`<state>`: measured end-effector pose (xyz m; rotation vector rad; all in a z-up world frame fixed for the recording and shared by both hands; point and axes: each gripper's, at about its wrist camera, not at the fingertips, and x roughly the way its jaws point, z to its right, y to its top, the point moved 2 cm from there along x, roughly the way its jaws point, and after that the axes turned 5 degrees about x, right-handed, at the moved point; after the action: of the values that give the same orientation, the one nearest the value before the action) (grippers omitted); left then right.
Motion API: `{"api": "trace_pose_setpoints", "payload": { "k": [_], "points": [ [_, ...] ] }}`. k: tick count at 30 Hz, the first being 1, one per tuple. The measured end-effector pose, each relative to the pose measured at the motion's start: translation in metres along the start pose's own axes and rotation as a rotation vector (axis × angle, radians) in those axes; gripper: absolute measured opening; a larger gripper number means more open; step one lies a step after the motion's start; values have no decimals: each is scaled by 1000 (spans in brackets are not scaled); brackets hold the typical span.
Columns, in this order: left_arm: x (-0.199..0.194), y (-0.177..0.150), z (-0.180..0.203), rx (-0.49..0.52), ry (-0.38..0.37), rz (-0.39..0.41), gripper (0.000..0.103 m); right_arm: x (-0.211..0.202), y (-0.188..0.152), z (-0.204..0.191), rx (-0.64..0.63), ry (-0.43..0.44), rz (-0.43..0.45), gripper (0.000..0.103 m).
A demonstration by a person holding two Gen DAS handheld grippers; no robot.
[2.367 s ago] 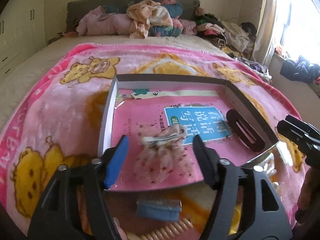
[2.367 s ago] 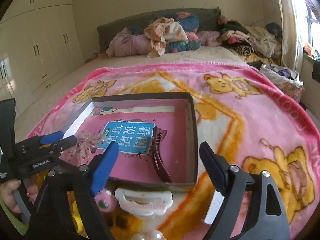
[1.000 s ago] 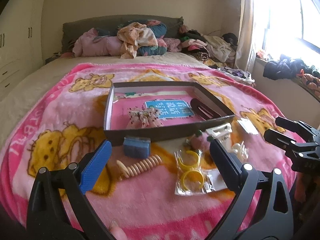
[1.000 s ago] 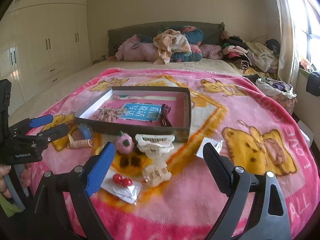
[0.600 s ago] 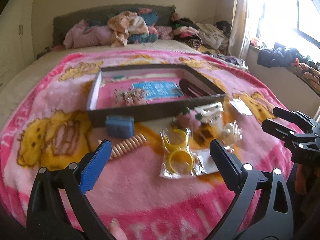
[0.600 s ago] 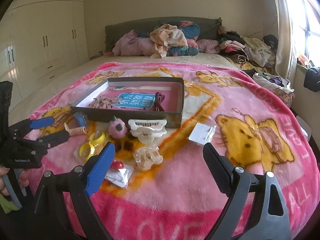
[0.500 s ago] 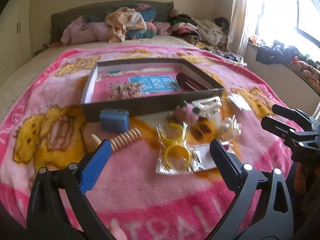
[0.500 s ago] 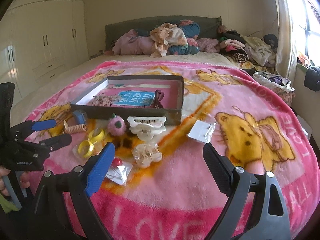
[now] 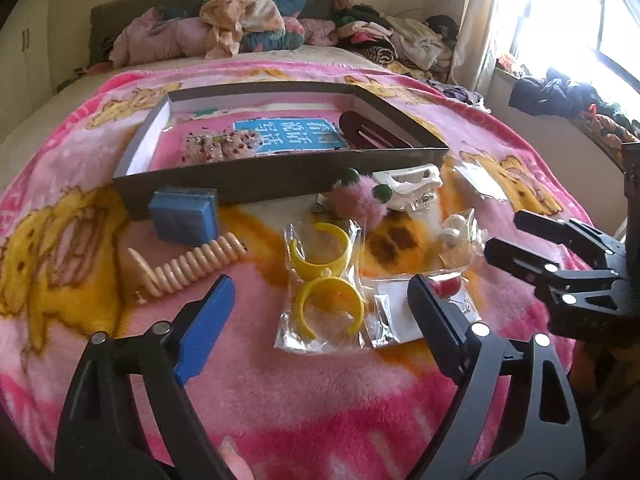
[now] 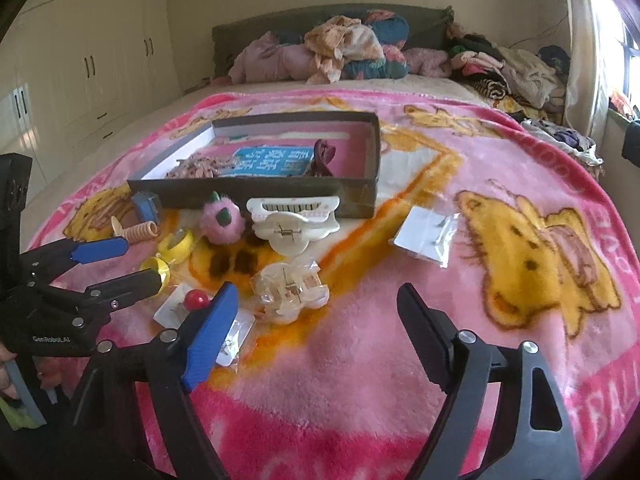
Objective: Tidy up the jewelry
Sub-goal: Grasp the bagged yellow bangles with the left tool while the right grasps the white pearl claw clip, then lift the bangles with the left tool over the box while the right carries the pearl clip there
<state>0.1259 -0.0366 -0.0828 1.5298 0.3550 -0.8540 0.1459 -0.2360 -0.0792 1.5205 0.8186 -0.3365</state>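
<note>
A: Left tool (image 9: 320,312)?
B: Spread wide, empty, held low over the blanket (image 9: 280,392). Pointed at the bag of yellow rings (image 9: 326,292), framed between its two fingers but not touching.

A: Right tool (image 10: 316,320)?
B: Also spread wide, gripping nothing. Hovered above the blanket's near edge, with the clear clip (image 10: 290,290) just ahead of its blue finger (image 10: 210,340).

A: And the box (image 9: 280,178)?
B: Sat on the blanket, farther up the bed. Held a pink spotted bow (image 9: 224,146) at the left, a blue label (image 9: 288,138) in the middle and a dark clip (image 9: 370,132) along the right wall.

A: Outside the box?
B: Scattered in front of it. Blue block (image 9: 184,216) leaned against the front wall, beige coil (image 9: 188,266) just beside that. Pink pompom (image 9: 358,200) and white claw clip (image 9: 412,186) touching each other, close to the wall. Red bead (image 10: 196,300) on a card (image 10: 176,310) near the left tool's lower finger. Flat white packet (image 10: 426,236) lay apart, off to the right.
</note>
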Motion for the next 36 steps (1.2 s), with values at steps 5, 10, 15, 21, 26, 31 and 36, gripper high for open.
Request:
{"api": "trace_pose_setpoints", "payload": {
  "k": [5,10,15,21,26,31,36],
  "points": [
    [12,-2,-4,-32,-10,-27,68,19,0,-1,10,20,-48,65],
    [17,-2,-7,-57,-28,-32,62,37,3,1,37,49,-84,56],
    [21,2,-10,-75,-32,-42,39,41,6,3,56,79,-92,43],
    [18,4,-6,-50,-35,-30,31,31,9,13,103,79,-51,43],
    [9,6,-5,-45,-43,-10,31,17,10,19,114,66,-4,43],
    [-4,11,-5,-36,-31,14,31,5,9,22,121,66,17,43],
    [-16,19,-11,-43,-15,41,31,-4,8,20,124,68,29,43]
  ]
}}
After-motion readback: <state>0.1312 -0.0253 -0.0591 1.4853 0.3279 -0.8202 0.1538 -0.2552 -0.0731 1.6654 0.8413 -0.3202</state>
